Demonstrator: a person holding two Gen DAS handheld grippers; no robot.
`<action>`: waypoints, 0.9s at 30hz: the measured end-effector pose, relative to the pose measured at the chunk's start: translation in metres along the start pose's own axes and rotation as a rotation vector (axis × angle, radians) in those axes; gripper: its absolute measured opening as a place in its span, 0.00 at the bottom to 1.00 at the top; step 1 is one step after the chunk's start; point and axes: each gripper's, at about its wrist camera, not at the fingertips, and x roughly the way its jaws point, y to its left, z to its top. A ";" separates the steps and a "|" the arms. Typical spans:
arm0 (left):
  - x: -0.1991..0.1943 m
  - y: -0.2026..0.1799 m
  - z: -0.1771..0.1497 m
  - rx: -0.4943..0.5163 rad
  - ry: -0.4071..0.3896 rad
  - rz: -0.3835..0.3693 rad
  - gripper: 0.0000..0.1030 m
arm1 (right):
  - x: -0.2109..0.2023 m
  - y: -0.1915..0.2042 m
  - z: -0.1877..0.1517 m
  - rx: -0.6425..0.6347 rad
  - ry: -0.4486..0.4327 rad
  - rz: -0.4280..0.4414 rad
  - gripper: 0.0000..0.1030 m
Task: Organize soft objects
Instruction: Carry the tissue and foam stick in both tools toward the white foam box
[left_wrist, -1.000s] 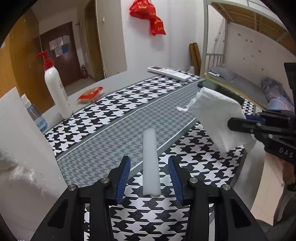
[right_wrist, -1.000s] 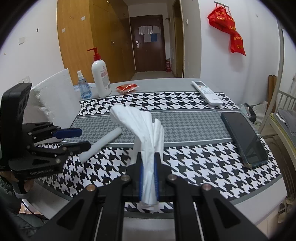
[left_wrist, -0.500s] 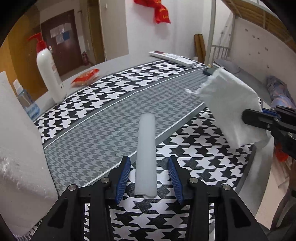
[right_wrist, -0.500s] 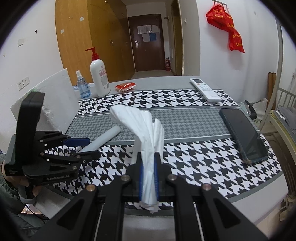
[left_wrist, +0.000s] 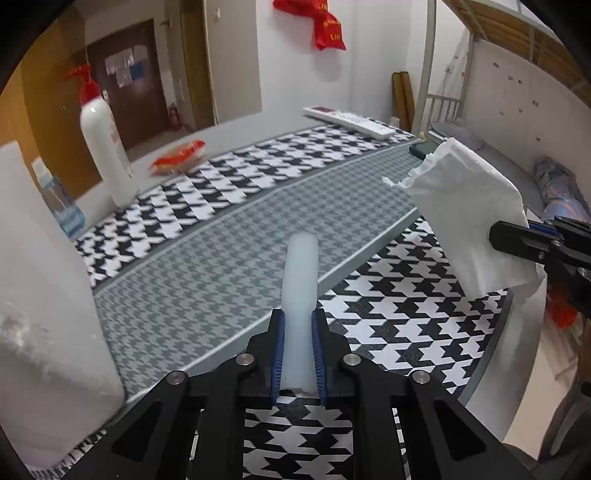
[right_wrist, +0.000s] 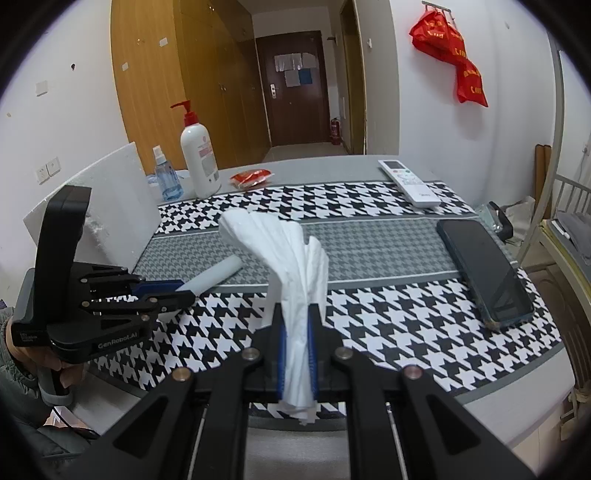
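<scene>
Left tongs (left_wrist: 298, 350) have just closed on the white foam stick (left_wrist: 300, 280) at lower centre, over the surface (left_wrist: 207, 273); right tongs (right_wrist: 296, 354) grip a white tissue (right_wrist: 291, 258); both soft things picked up, neither yet put away, no container seen

On the table (right_wrist: 480, 417) I count one foam stick (right_wrist: 216, 276), one tissue (right_wrist: 295, 258), and two bottles (right_wrist: 199, 162). There is also one remote (right_wrist: 410, 181), one phone (right_wrist: 484, 269), and one red packet (right_wrist: 251, 177).
</scene>
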 end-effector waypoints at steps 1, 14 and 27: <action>-0.004 0.000 0.001 0.006 -0.017 0.003 0.15 | -0.001 0.001 0.001 -0.002 -0.004 0.002 0.13; -0.070 0.011 0.005 -0.023 -0.194 0.040 0.15 | -0.013 0.019 0.020 -0.043 -0.068 0.040 0.13; -0.130 0.023 0.006 -0.031 -0.353 0.127 0.15 | -0.025 0.045 0.041 -0.083 -0.136 0.092 0.13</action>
